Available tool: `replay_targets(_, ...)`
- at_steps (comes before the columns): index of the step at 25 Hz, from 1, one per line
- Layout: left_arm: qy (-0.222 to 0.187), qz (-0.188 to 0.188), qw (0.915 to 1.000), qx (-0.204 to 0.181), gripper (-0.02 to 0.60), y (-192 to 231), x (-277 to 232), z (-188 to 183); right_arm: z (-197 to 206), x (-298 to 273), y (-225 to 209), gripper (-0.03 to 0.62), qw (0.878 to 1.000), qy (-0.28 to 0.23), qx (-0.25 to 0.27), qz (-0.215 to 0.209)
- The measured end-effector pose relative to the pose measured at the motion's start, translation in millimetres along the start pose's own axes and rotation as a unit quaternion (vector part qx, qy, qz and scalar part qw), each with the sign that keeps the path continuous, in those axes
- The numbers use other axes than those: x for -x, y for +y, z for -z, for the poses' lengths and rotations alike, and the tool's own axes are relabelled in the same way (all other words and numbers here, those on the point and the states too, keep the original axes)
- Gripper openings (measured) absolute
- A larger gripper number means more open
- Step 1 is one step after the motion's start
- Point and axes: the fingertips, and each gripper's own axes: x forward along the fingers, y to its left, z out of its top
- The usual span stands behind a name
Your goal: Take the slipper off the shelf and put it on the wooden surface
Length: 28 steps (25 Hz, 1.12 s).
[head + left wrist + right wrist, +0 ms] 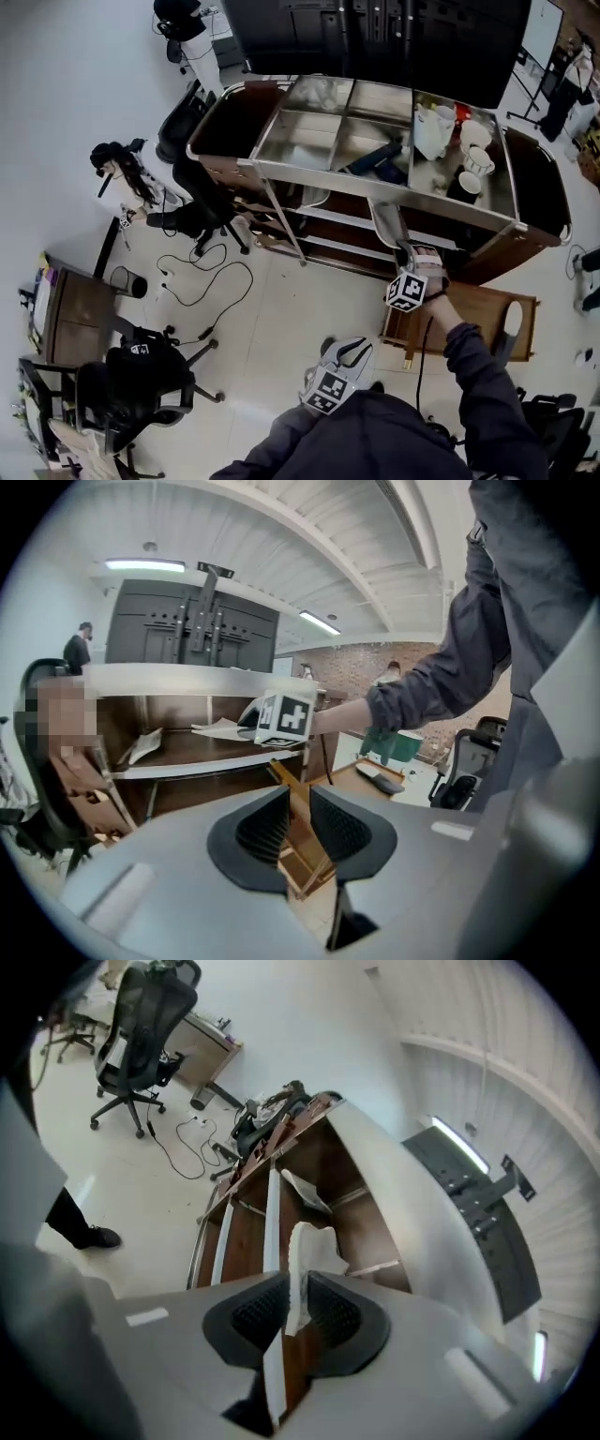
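A white slipper [307,1252] stands on edge between the pads of my right gripper [296,1290], which is shut on it at the cart's wooden shelf [246,1241]. In the head view that gripper [404,253] reaches under the cart's steel top and the slipper [385,221] points away from it. A second white slipper [302,1191] lies further along the shelf. The low wooden table [466,311] stands just right of the gripper. My left gripper [349,353] hangs near the person's body, and in its own view its jaws [298,805] stand slightly open with nothing between them.
The cart's steel top [309,141] carries white cups [477,161] and a jug [431,131]. Office chairs [141,375] and floor cables [202,281] lie to the left. A pale oval thing [512,321] rests on the wooden table.
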Motion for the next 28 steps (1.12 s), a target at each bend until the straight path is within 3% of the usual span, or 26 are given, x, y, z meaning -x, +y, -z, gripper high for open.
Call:
replay_targets(4, -0.008, -0.059, 0.9973, 0.043, 0.072, 74.5, 43.9, 16.4, -32.6, -133.7, 4.6, 0.06, 0.994, 0.085, 0.041, -0.046)
replay_targets(9, 0.002, -0.109, 0.9891, 0.099, 0.064, 124.7, 80.1, 55.7, -48.1, -203.9, 44.7, 0.102, 0.979, 0.159, 0.062, -0.11)
replay_targets(11, 0.005, -0.11, 0.9881, 0.107, 0.064, 132.8, 81.5, 64.2, -52.8, -210.6, 50.9, 0.162, 0.98, 0.16, 0.054, -0.108)
replay_targets(13, 0.005, -0.103, 0.9891, 0.105, 0.064, 135.2, 78.1, 67.5, -68.3, -200.1, 45.3, 0.163, 0.989, 0.123, 0.016, -0.079)
replay_targets(15, 0.003, -0.092, 0.9905, 0.102, 0.064, 129.2, 72.4, 68.7, -87.6, -164.8, 39.2, 0.16, 0.995, 0.064, -0.051, -0.05)
replay_targets(19, -0.003, -0.064, 0.9951, 0.075, 0.064, 95.9, 56.8, 70.8, -100.6, -35.3, 57.6, 0.012, 0.989, -0.043, -0.141, 0.011)
replay_targets(20, -0.004, -0.057, 0.9962, 0.065, 0.064, 85.1, 51.6, 72.5, -96.9, 2.8, 70.9, 0.006, 0.987, -0.056, -0.153, 0.019)
replay_targets(24, 0.002, -0.031, 0.999, 0.031, 0.061, 25.0, 35.0, 89.3, -52.9, 163.4, 145.3, 0.002, 0.976, -0.047, -0.213, 0.022)
replay_targets(28, -0.003, 0.001, 1.0, -0.007, 0.061, -81.3, 42.6, 92.0, 29.8, 330.0, 222.3, 0.002, 0.966, 0.005, -0.256, 0.02)
